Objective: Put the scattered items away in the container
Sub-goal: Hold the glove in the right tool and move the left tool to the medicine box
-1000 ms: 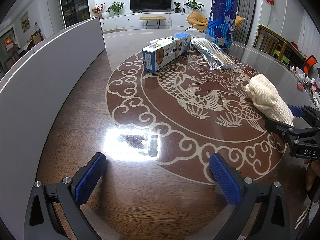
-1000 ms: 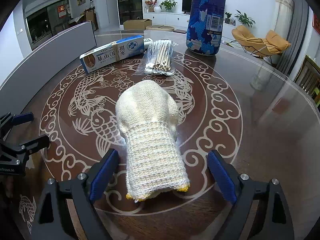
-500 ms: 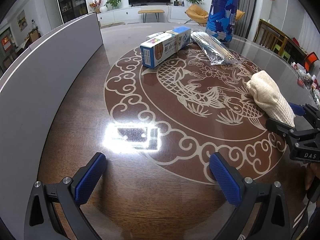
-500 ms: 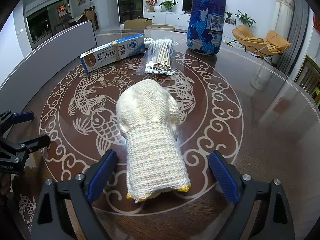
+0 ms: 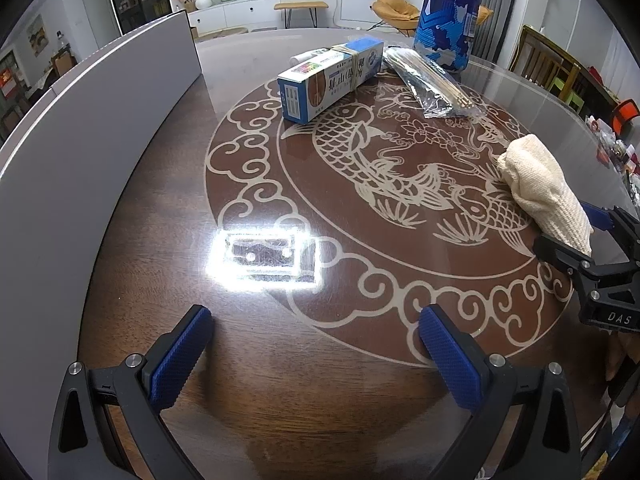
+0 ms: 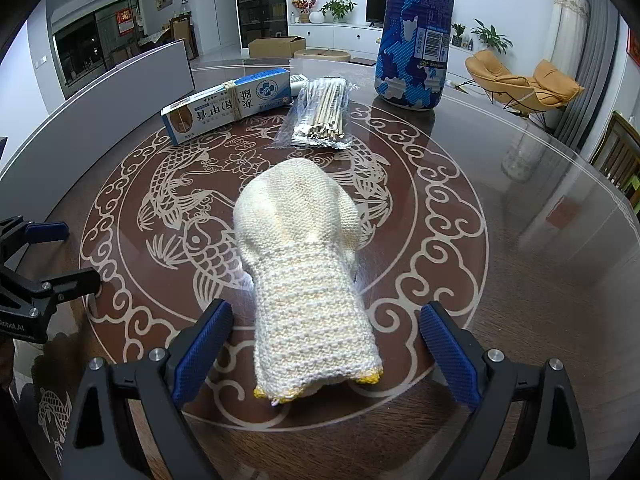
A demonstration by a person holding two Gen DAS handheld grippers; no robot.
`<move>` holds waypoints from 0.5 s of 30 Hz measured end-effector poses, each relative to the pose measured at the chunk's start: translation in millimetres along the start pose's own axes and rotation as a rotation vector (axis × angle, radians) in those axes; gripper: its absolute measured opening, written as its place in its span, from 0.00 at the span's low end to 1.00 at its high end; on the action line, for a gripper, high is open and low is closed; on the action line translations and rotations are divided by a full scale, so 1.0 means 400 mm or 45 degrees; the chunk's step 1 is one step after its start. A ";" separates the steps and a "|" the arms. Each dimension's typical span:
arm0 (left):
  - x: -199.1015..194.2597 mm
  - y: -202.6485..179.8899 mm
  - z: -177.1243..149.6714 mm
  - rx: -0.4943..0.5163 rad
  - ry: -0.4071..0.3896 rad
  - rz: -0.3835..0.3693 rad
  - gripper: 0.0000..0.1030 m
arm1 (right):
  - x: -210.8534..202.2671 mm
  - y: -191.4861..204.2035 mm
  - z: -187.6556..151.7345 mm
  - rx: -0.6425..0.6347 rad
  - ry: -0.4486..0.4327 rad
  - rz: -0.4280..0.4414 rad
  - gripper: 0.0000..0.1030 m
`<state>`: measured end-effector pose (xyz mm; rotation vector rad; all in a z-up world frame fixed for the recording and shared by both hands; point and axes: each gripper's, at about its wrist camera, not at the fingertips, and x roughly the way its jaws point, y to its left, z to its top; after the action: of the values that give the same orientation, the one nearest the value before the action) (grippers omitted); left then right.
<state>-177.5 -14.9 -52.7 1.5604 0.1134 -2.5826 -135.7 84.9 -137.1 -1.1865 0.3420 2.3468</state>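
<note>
A cream knitted glove (image 6: 304,264) lies on the round brown table, its cuff between the open fingers of my right gripper (image 6: 326,344), which do not touch it. The glove also shows at the right of the left wrist view (image 5: 540,188). A blue and white box (image 5: 328,78) and a clear bag of wooden sticks (image 5: 432,80) lie further back; both show in the right wrist view, the box (image 6: 228,106) and the bag (image 6: 324,114). My left gripper (image 5: 316,352) is open and empty over bare table. The grey container wall (image 5: 92,132) curves along the left.
A tall blue patterned bag (image 6: 416,32) stands at the table's far side. A small white item (image 5: 308,56) lies behind the box. A bright lamp reflection (image 5: 264,260) sits on the tabletop. Chairs stand beyond the table at right.
The left wrist view has drawn slightly nearer to the box and the sticks. The right gripper stays open around the glove's cuff, almost unmoved.
</note>
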 end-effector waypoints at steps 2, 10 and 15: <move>0.000 0.000 0.000 0.000 0.005 0.000 1.00 | -0.001 0.002 -0.001 -0.001 0.000 0.000 0.93; 0.007 0.002 0.016 0.044 0.013 -0.028 1.00 | -0.001 0.004 -0.001 0.006 0.001 -0.006 0.93; 0.039 0.005 0.071 0.149 -0.086 -0.091 1.00 | -0.001 0.003 -0.001 0.009 0.000 -0.008 0.93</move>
<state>-209.4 -21.4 -53.2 1.5307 0.0120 -2.7397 -135.9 83.5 -136.9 -1.1832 0.3457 2.3382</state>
